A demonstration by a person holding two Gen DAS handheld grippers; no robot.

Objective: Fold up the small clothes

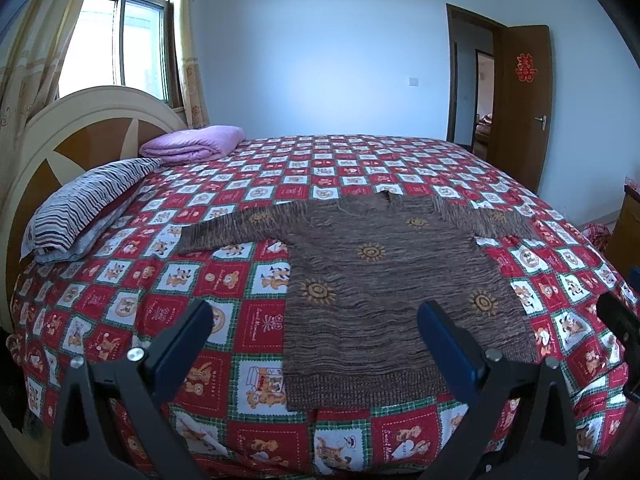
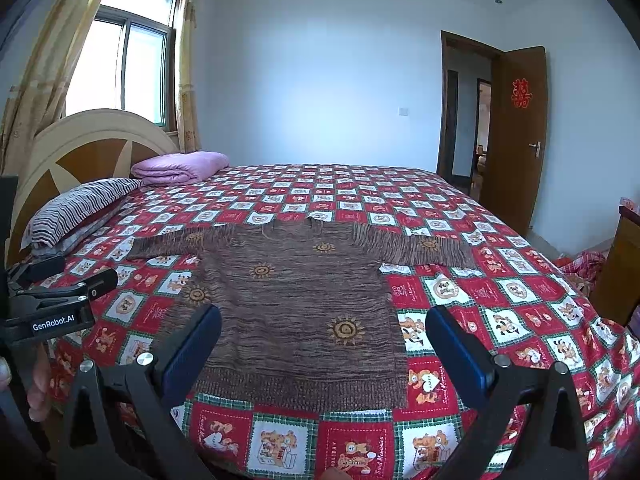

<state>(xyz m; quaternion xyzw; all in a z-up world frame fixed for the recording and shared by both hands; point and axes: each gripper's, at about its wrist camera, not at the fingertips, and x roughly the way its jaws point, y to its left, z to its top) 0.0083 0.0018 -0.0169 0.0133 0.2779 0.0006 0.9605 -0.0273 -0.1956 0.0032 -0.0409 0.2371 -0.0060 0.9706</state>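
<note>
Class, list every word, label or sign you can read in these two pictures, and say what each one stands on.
"GenRobot.AI": white label on the left gripper, seen in the right wrist view.
Red double-happiness sign: on the open wooden door.
Lettering in the bedspread squares: too small and blurred to read reliably.
Sweater: sun motifs only, no text.

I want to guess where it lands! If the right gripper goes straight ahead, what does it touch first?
Probably the brown knitted sweater. The right gripper is open, hovering over its hem, with nothing in between. Exactly how high it hovers is hard to judge.
</note>
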